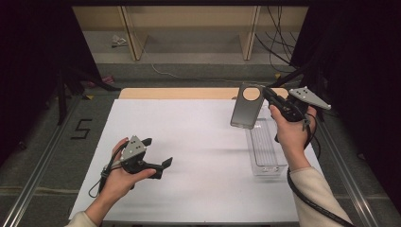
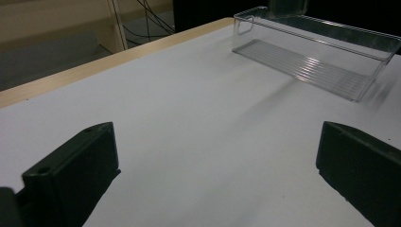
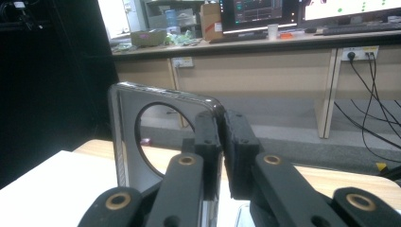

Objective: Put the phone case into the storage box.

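The right tongs point(image 1: 267, 94) pinched a phone case point(image 1: 247, 107) above the clear tray point(image 1: 265, 146), not yet placed; the left tongs point(image 1: 158, 152) stood spread.

Broad white matte tabletop point(image 1: 198, 142), edged at the far side by a pale wooden strip point(image 1: 179, 93). Around it, grey carpeted floor point(image 1: 42, 156) marked with a black taped numeral "5" point(image 1: 81, 128) left of the table, just beside a long metal floor rail point(image 1: 38, 175). Beyond, light wooden desk legs point(image 1: 130, 33), loose black cables point(image 1: 279, 38) hanging at the right, a thin white cable point(image 1: 163, 71) on the floor, and black curtains point(image 1: 33, 47) on both sides. Farther off in the right gripper view, a lit dark monitor point(image 3: 257, 14), a brown cardboard box point(image 3: 210, 21), a small white cup point(image 3: 272, 31) and a white wall socket point(image 3: 360, 53).
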A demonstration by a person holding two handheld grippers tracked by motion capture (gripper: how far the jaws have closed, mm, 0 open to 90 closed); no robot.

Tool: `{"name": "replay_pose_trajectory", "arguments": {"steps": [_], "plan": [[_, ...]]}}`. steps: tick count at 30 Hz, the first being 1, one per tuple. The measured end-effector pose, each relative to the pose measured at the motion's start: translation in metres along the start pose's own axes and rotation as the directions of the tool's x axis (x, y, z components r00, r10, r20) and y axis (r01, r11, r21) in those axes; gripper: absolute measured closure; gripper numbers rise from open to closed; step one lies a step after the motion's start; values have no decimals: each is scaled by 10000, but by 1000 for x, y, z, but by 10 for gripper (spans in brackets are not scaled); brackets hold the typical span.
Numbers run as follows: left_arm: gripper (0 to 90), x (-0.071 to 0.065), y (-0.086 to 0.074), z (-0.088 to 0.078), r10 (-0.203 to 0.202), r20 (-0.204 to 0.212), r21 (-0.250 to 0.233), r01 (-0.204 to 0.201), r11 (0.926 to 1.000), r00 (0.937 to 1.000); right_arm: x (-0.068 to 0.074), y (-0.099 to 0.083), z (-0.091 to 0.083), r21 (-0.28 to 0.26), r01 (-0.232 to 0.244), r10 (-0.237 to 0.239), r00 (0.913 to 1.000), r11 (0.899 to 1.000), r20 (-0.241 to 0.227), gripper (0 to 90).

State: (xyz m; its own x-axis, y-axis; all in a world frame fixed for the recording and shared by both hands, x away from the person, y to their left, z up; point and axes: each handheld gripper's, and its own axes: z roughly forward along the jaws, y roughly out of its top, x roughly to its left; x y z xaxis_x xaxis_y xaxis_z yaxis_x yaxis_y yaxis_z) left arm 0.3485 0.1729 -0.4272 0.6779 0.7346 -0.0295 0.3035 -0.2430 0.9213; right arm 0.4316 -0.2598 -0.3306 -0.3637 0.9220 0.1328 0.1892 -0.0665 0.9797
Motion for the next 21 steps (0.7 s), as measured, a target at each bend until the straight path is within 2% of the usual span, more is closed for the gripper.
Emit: {"name": "replay_pose_trajectory", "arguments": {"steps": [21], "plan": [[0, 1, 0, 0, -41, -25, -15, 41, 10000, 10000, -8, 4, -1, -112, 166, -164, 9996, 9998, 212, 855]]}}
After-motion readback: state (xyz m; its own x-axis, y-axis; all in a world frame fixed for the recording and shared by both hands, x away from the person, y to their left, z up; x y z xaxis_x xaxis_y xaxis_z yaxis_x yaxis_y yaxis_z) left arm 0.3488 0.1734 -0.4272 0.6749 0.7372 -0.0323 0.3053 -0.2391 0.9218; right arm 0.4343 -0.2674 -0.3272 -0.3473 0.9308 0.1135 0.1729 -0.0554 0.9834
